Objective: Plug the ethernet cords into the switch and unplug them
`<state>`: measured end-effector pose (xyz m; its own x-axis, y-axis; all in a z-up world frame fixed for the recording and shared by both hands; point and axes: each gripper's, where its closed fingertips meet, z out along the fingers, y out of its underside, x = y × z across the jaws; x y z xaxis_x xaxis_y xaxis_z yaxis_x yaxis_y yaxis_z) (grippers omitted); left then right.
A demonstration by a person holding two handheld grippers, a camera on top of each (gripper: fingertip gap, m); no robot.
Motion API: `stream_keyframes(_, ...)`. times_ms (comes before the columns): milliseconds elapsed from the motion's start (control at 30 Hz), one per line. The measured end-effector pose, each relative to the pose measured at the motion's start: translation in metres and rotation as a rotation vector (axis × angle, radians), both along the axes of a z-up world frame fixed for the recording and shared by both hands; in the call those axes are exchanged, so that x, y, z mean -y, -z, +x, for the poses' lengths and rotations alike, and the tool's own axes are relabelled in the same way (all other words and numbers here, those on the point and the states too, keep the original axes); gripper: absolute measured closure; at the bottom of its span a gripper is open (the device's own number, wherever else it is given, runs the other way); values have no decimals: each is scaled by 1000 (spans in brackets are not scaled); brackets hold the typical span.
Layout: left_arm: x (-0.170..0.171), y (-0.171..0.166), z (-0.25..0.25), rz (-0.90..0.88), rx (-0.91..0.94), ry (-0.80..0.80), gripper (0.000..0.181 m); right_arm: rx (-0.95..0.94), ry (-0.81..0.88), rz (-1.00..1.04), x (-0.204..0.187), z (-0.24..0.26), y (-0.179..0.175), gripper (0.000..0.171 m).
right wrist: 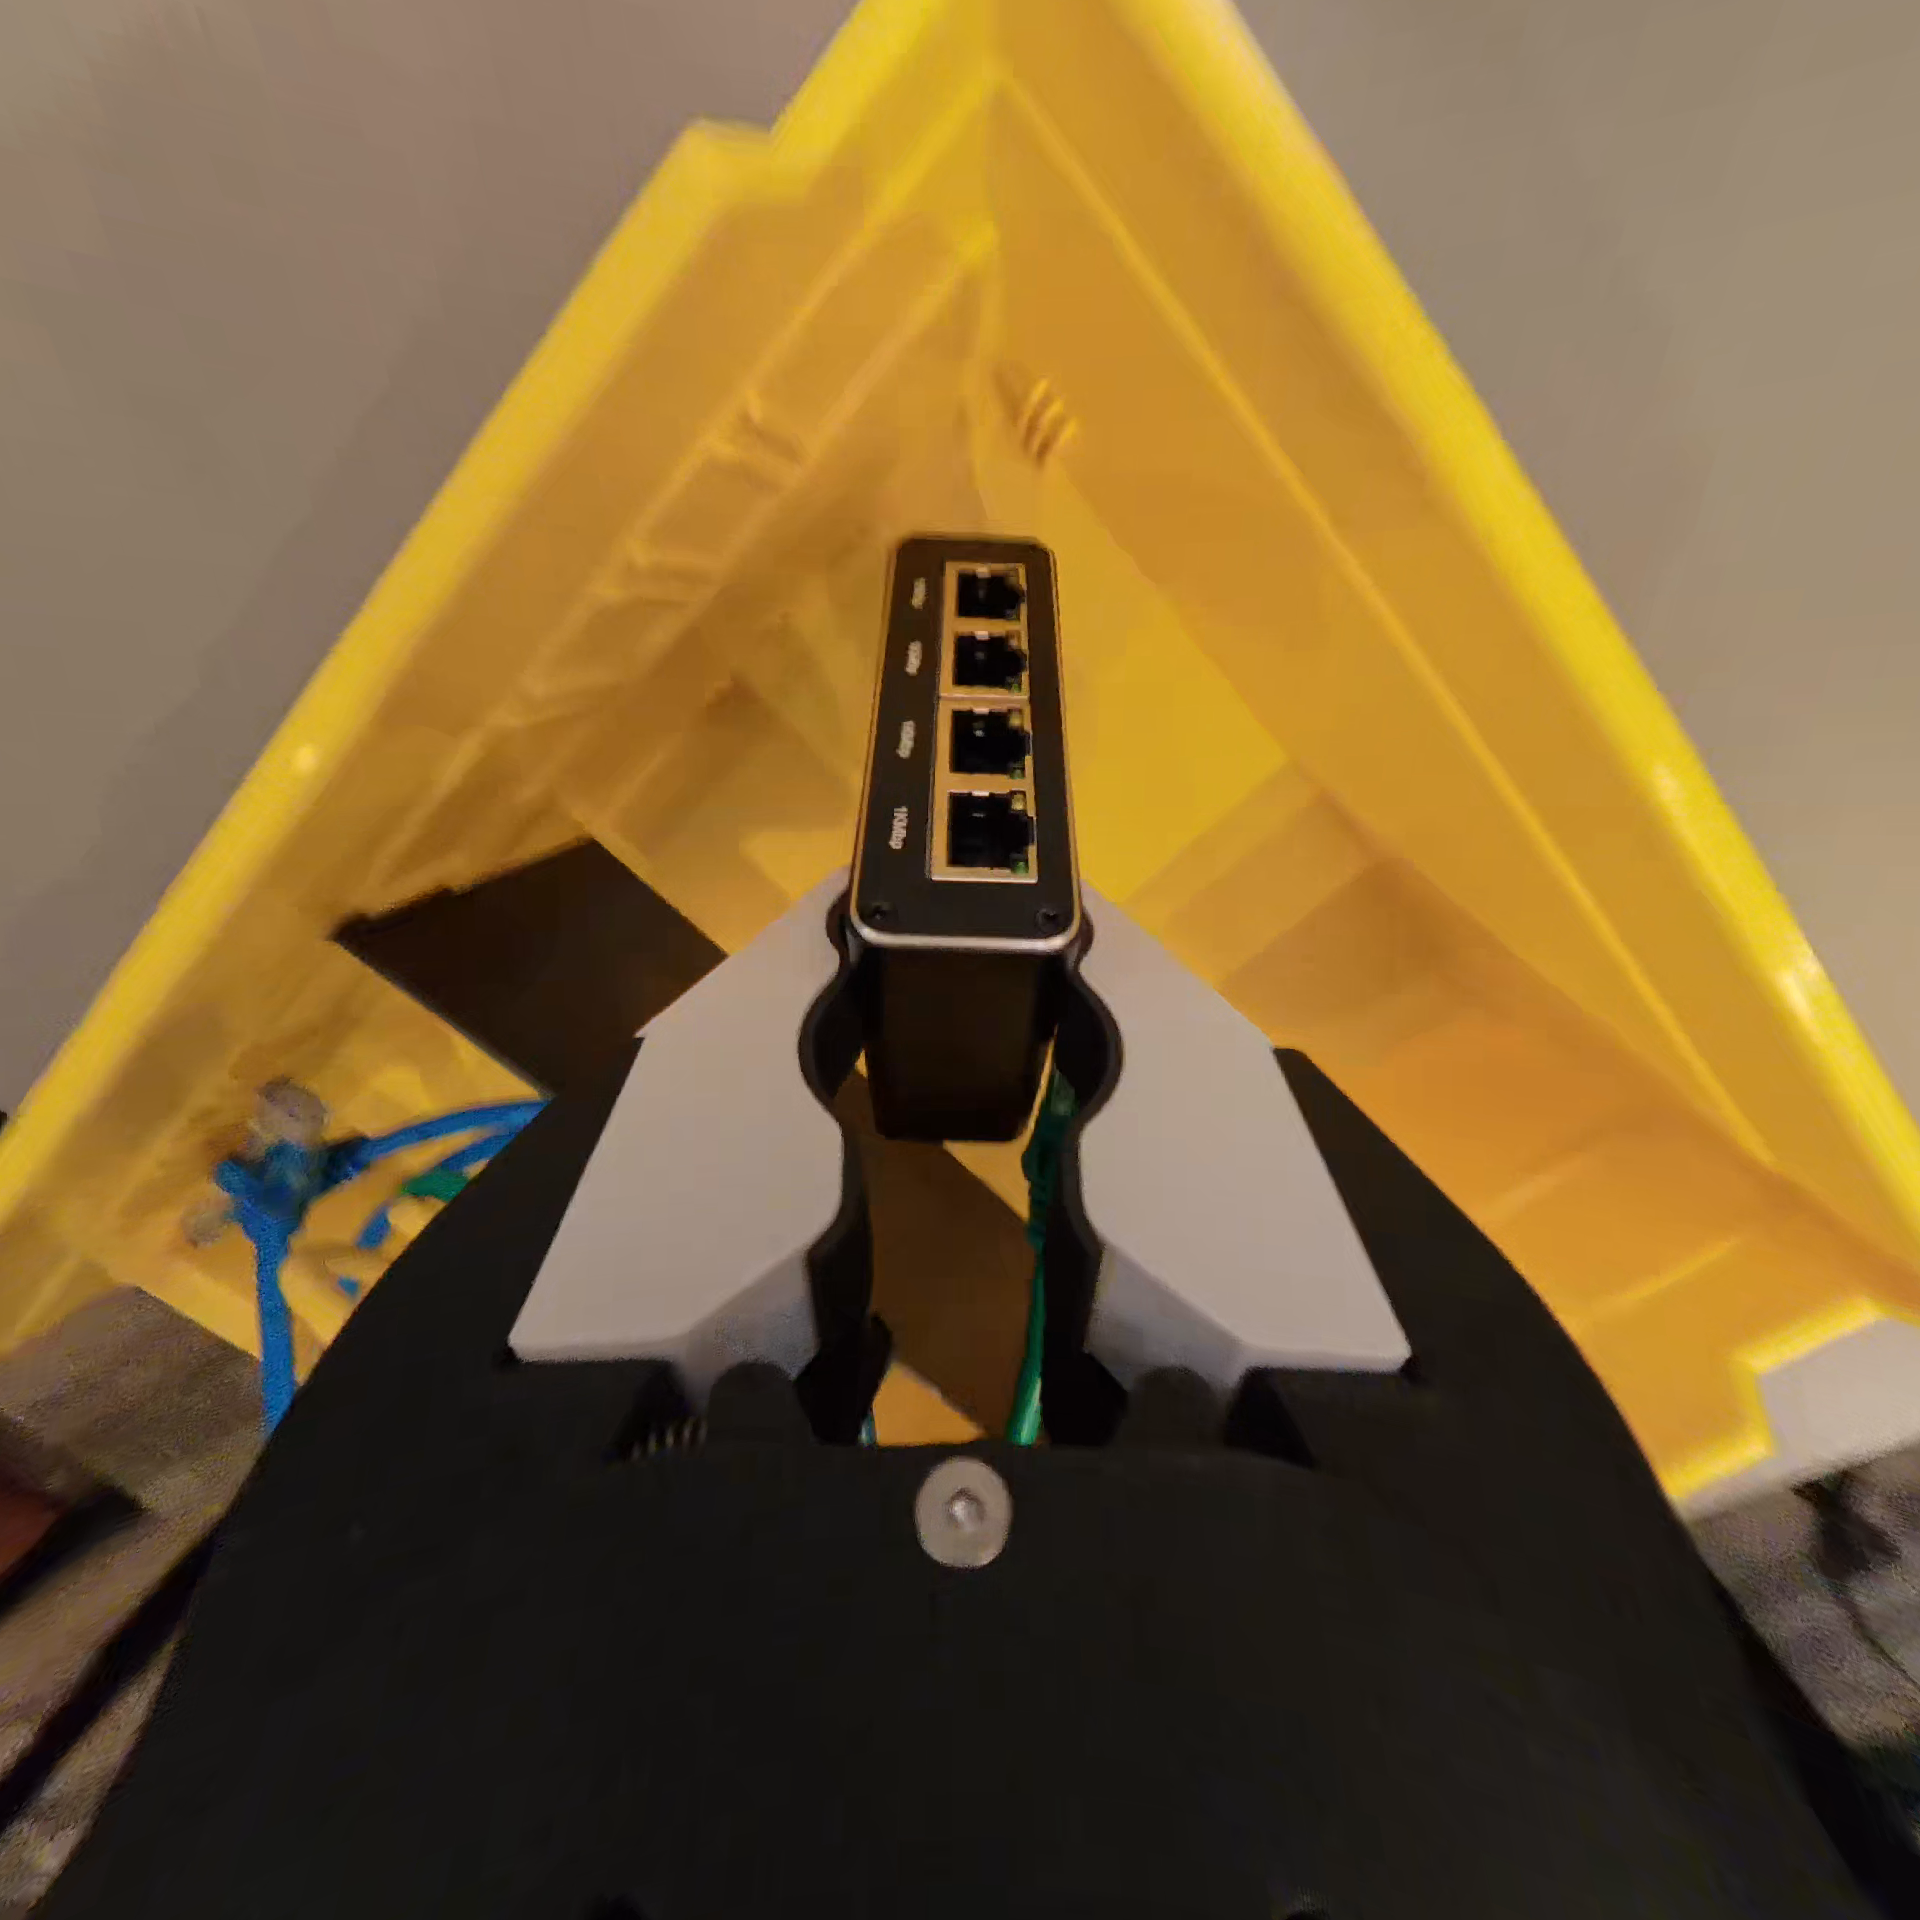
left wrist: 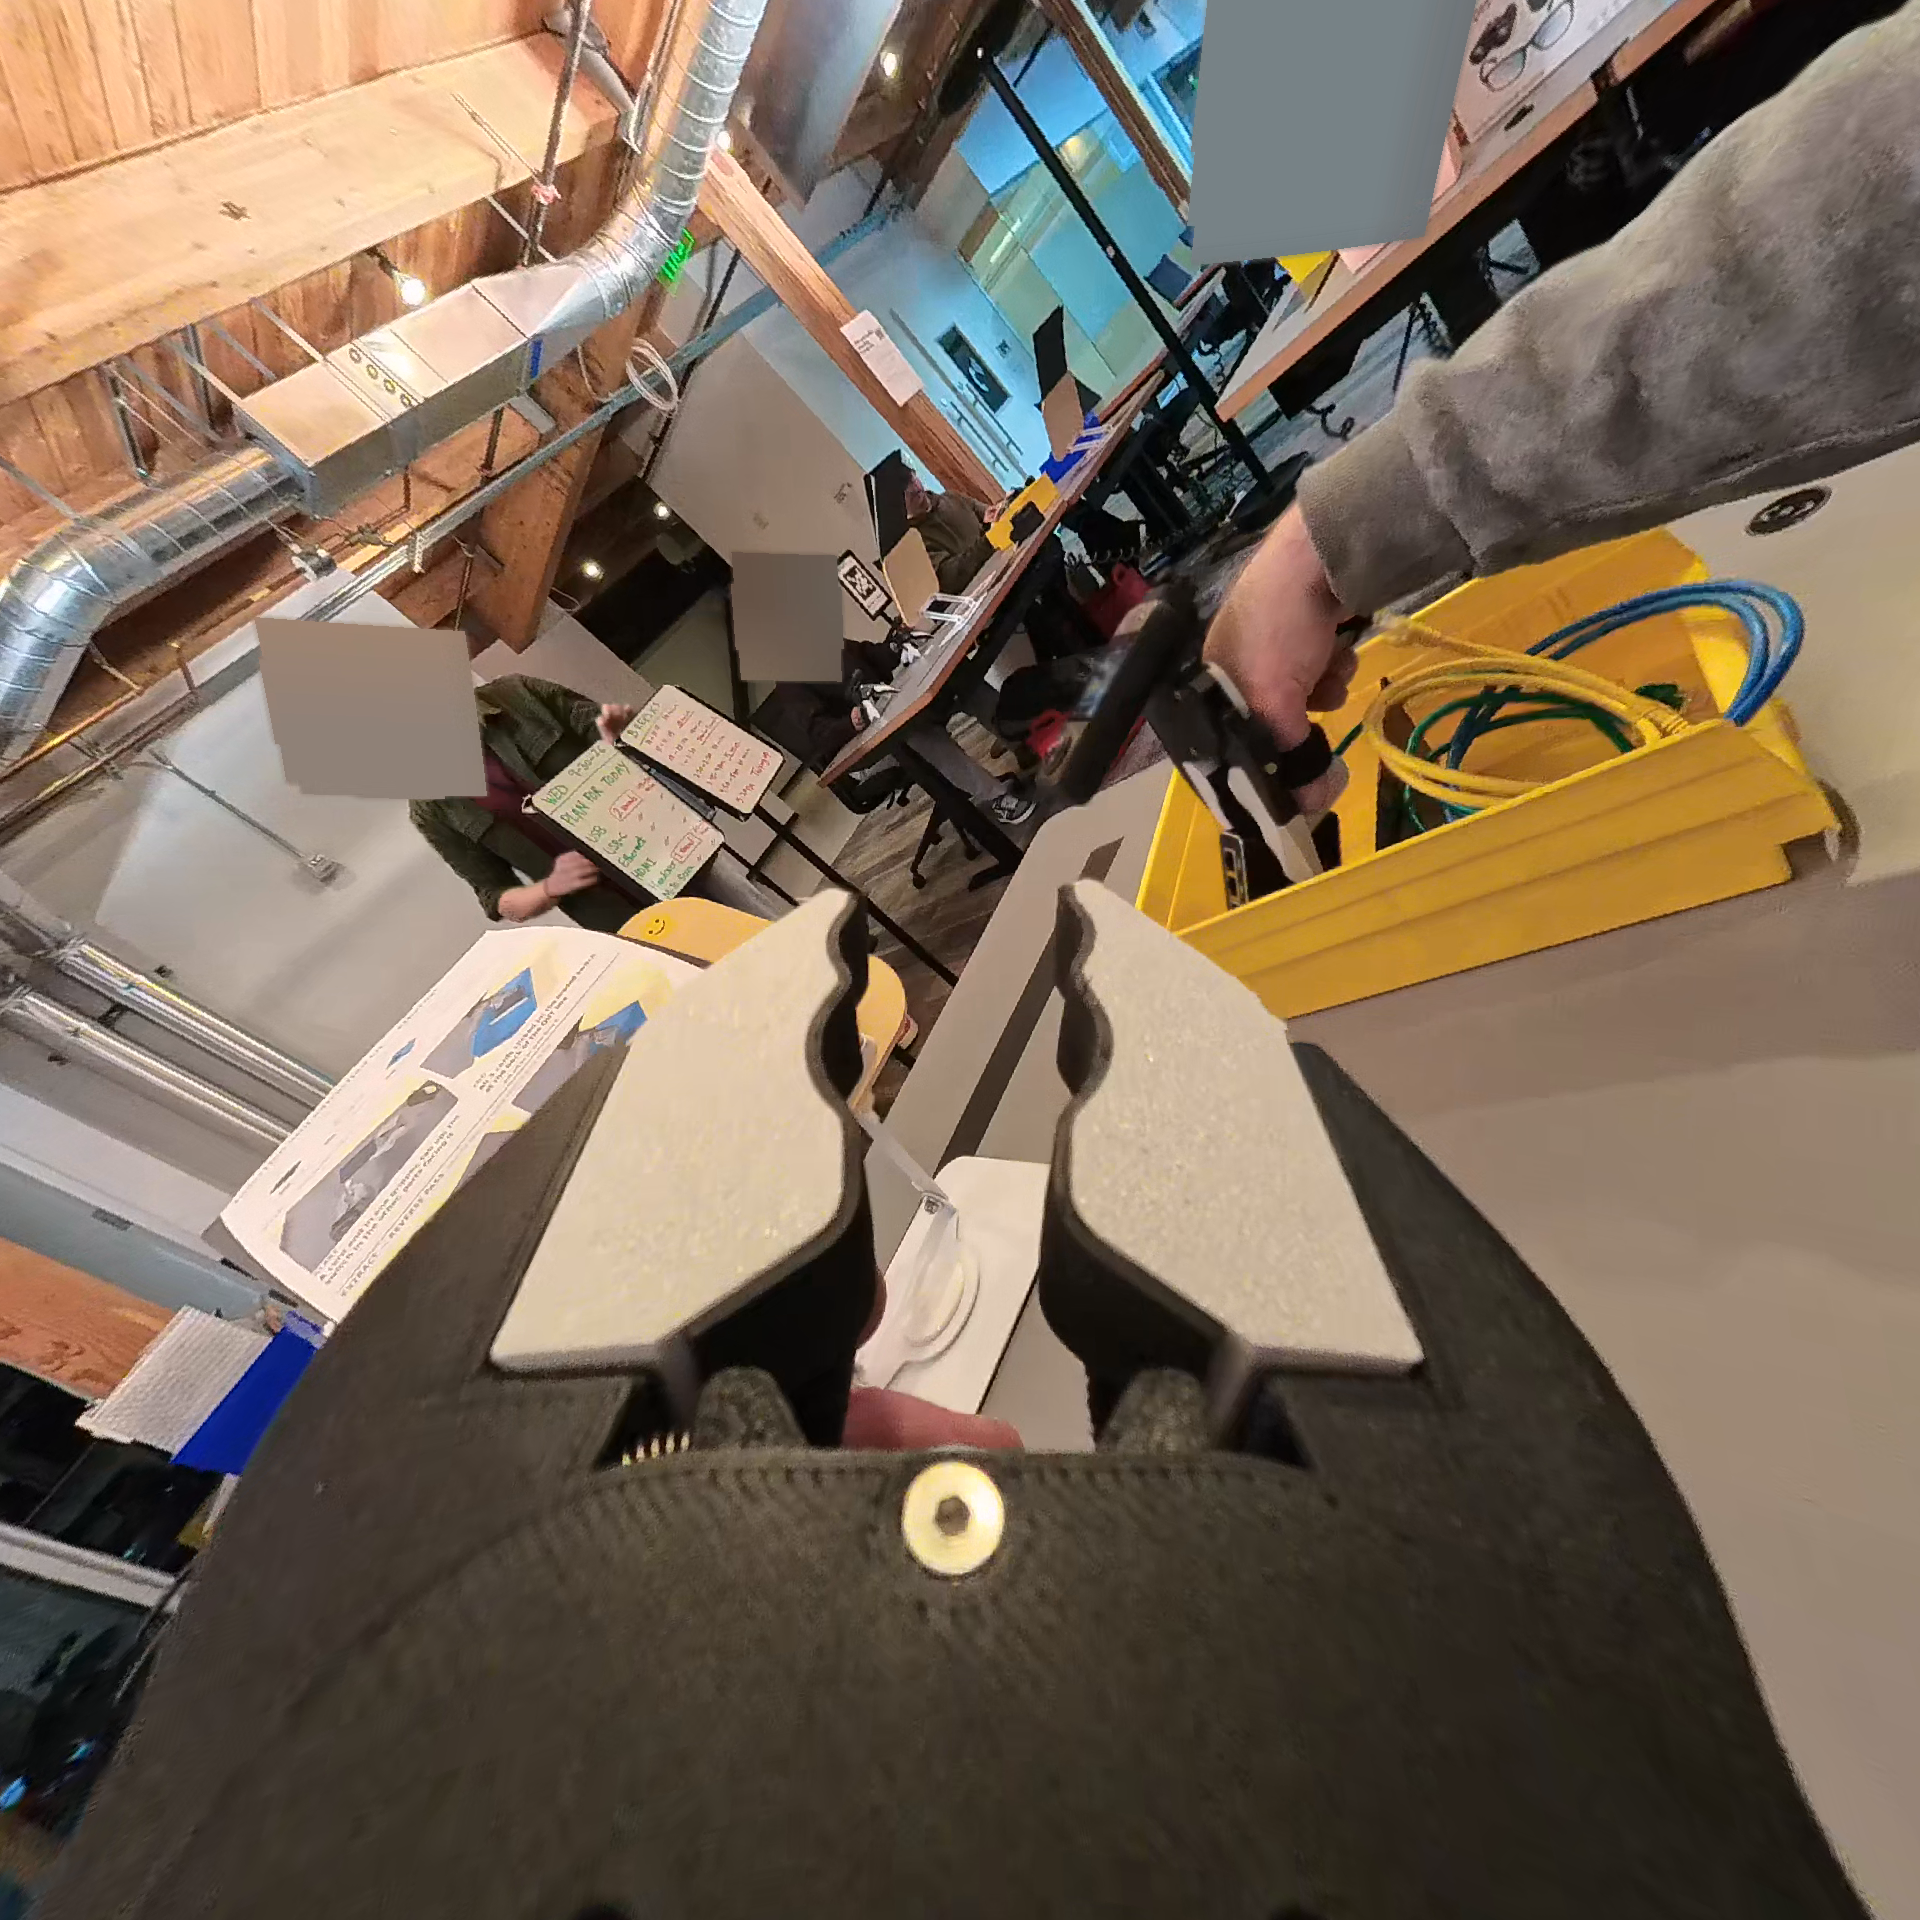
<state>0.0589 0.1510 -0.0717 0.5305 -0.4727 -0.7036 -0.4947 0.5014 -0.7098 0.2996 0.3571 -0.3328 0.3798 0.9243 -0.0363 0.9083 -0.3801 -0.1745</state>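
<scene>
the right gripper (right wrist: 961,940) has its fingers (right wrist: 717,1122) closed on the black switch (right wrist: 961,831), gripping its near end so that the body sticks out beyond the fingertips with four empty ports facing the camera. behind the switch, past the fingertips, rises the inside wall of a yellow bin (right wrist: 1299,623). a green cord (right wrist: 1039,1247) runs down between the fingers just right of the switch, and a blue cord (right wrist: 275,1195) with clear plugs lies left of the left finger on the bin floor; it is blurred. a dark strip crosses the bin floor under the fingers, what it is i cannot tell

the left gripper (left wrist: 961,997) holds nothing, its fingers (left wrist: 717,1143) parted by a moderate gap, pointing over the edge of a pale grey worktop (left wrist: 1558,1195). between them shows a white plate with a clear stand. far right of the fingertips sits the yellow bin (left wrist: 1507,873) with yellow cord (left wrist: 1455,727), blue and green loops inside; a hand (left wrist: 1278,644) in a grey sleeve reaches into it with the other gripper. left of the fingers a printed sheet (left wrist: 436,1101) lies tilted

beyond is an open workshop with wooden beams, silver ducts (left wrist: 125,561), desks, whiteboards and people, partly masked by grey patches
</scene>
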Motion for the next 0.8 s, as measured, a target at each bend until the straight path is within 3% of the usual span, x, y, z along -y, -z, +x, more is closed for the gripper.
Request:
stream_keyframes(100,-3,4,-1,-7,-21,-12,147,-23,64,-3,-13,1,-1,138)
stream_keyframes(367,-12,5,-13,-45,-42,-72,140,34,135,153,-43,26,-28,103)
stream_keyframes(567,-19,0,-29,-44,-85,-153,133,-37,219,294,-54,48,-73,110)
stream_keyframes(800,-30,-6,-91,-86,-131,-358,120,-117,242,449,-19,86,-108,114)
